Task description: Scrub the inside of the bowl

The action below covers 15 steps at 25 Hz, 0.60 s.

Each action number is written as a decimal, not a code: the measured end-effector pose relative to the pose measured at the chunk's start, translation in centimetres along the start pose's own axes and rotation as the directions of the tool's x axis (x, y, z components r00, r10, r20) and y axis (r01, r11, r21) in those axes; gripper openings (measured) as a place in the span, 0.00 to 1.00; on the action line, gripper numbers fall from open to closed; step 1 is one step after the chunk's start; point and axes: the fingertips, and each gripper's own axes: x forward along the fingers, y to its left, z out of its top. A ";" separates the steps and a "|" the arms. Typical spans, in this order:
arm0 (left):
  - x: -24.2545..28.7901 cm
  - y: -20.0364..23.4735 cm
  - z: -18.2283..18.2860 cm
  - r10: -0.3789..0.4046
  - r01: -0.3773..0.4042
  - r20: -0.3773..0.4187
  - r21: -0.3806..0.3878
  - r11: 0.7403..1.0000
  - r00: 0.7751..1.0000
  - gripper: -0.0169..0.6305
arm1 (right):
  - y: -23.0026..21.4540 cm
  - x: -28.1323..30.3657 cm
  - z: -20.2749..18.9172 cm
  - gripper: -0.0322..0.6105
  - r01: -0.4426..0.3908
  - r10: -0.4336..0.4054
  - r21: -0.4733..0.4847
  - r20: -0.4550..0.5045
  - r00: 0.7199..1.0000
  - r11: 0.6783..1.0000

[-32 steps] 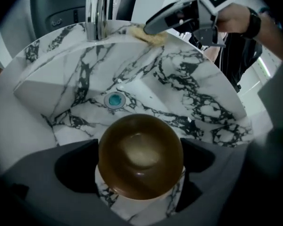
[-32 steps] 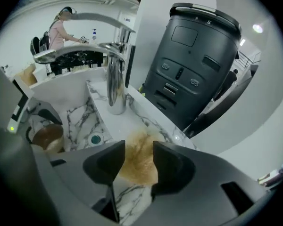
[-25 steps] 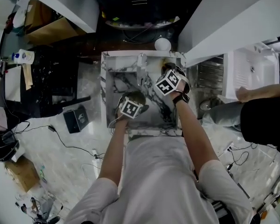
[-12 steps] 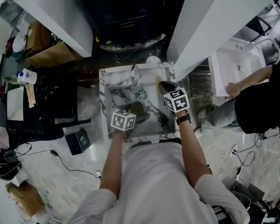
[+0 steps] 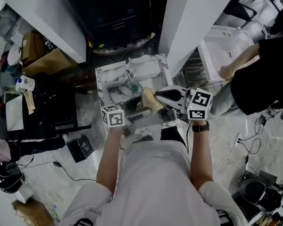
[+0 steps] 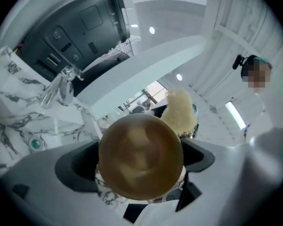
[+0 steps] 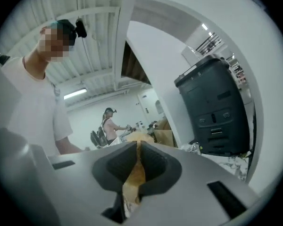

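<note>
head view, hands: you've got both up over the white, grey-veined marble sink (image 5: 102,81). The left gripper (image 5: 120,116) and right gripper (image 5: 162,98) point at each other, close together.
head view, sponge: the pale yellow sponge (image 5: 149,99) sticks out of the right gripper's tip, between the two grippers.
left gripper view, grip: your jaws are clamped on the round brown bowl (image 6: 140,157), one on each side. It's too blurry to tell which face of it looks at the camera.
left gripper view, sponge: it peeks over the bowl's upper right rim. Can't tell if it touches.
left gripper view, background: chrome tap (image 6: 61,84) on the sink at left, big black machine (image 6: 78,29) above it.
right gripper view, grip: your jaws have just been closing and sit almost together, with the sponge squashed thin between them.
</note>
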 end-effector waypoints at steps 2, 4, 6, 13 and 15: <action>0.6 -1.5 -0.5 -0.025 0.027 -0.044 0.053 0.998 0.999 0.88 | 1.1 0.9 -1.1 0.10 -0.016 0.014 -0.028 -0.082 0.997 0.999; 1.2 -2.8 -0.9 -0.055 0.061 -0.073 0.076 0.995 0.996 0.88 | 1.3 1.5 -2.1 0.10 -0.020 0.014 -0.045 -0.140 0.990 0.999; 1.7 -3.8 -0.9 -0.086 0.092 -0.078 0.080 0.993 0.993 0.88 | 0.7 1.6 -1.9 0.10 -0.007 0.001 -0.045 -0.139 0.990 0.999; 2.4 -6.1 0.6 -0.161 0.163 -0.037 0.063 0.985 0.986 0.88 | -4.2 0.3 -1.8 0.10 0.031 -0.022 0.107 -0.081 0.996 0.994; 2.6 -6.7 1.6 -0.179 0.179 -0.003 0.055 0.982 0.984 0.88 | -5.3 0.1 -1.7 0.10 -0.014 0.023 0.194 -0.048 0.999 0.981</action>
